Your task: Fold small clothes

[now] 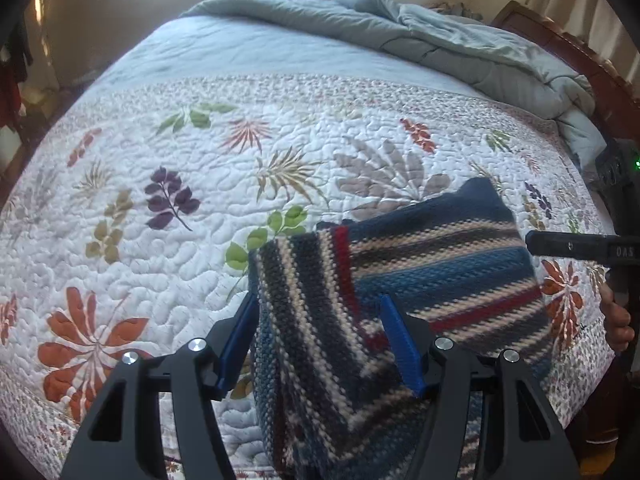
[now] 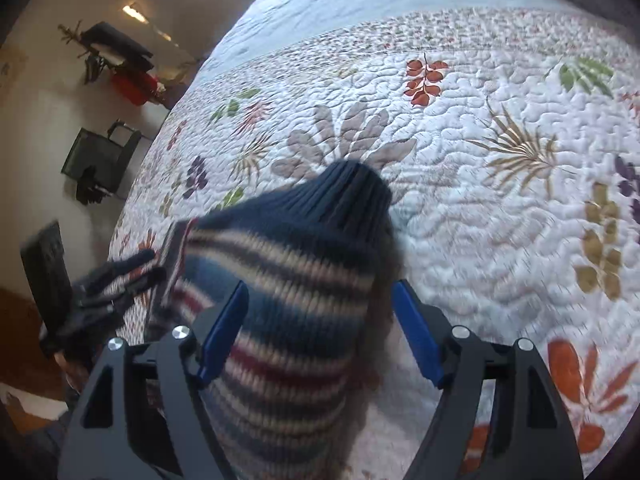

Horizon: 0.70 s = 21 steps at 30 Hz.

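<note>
**Striped knit lying folded on the quilt**

I am looking at the knit (image 1: 420,264), a small striped piece in navy, blue, cream and dark red, with a plain navy ribbed band at its far end (image 2: 348,188). It is lying on the quilt (image 1: 200,168), near the edge closest to me. In the left view one flap is lying turned over the rest, so its stripes are running across the stripes beneath it.

My left tongs (image 1: 320,340) are standing wide, their blue pads on either side of the turned flap; I cannot tell whether either pad is touching the cloth. My right tongs (image 2: 320,332) are also standing wide, hovering over the knit with the stripes showing between the pads; that view is blurred. Each pair of tongs is showing at the edge of the other's view.

A grey duvet (image 1: 440,44) is lying bunched at the far end of the bed.
</note>
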Motion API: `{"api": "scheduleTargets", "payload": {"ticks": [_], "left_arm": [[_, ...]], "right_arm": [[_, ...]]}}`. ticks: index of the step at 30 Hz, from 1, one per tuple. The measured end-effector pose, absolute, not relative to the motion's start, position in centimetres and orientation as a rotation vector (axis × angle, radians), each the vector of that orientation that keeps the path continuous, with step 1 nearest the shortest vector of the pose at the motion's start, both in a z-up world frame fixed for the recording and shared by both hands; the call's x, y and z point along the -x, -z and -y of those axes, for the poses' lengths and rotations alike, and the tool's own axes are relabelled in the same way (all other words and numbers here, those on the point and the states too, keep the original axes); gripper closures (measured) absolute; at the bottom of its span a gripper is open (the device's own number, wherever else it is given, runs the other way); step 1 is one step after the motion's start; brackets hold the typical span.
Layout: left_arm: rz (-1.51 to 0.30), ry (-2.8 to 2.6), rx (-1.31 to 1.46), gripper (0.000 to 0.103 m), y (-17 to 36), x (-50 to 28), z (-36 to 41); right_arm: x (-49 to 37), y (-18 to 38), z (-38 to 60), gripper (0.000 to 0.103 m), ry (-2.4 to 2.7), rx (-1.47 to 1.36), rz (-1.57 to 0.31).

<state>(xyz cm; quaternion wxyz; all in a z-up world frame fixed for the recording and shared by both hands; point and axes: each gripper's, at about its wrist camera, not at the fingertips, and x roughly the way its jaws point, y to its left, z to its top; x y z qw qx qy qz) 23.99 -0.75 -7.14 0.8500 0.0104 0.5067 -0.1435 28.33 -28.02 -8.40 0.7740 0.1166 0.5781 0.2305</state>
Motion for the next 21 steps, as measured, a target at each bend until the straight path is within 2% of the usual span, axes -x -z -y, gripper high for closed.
{"api": "scheduleTargets", "payload": {"ticks": [7,21], "left_arm": [[-1.088,0.315,-0.012,0.027,6.6,-21.7,0.6],[-1.279,0.367,0.28,0.024,12.1,-20.8,-4.5]], "right_arm": [[-23.5,7.5,28.1,0.021,-0.51,-0.223,-1.277],[-18.6,11.2,28.3,0.02,-0.521,-0.304,-1.348]]}}
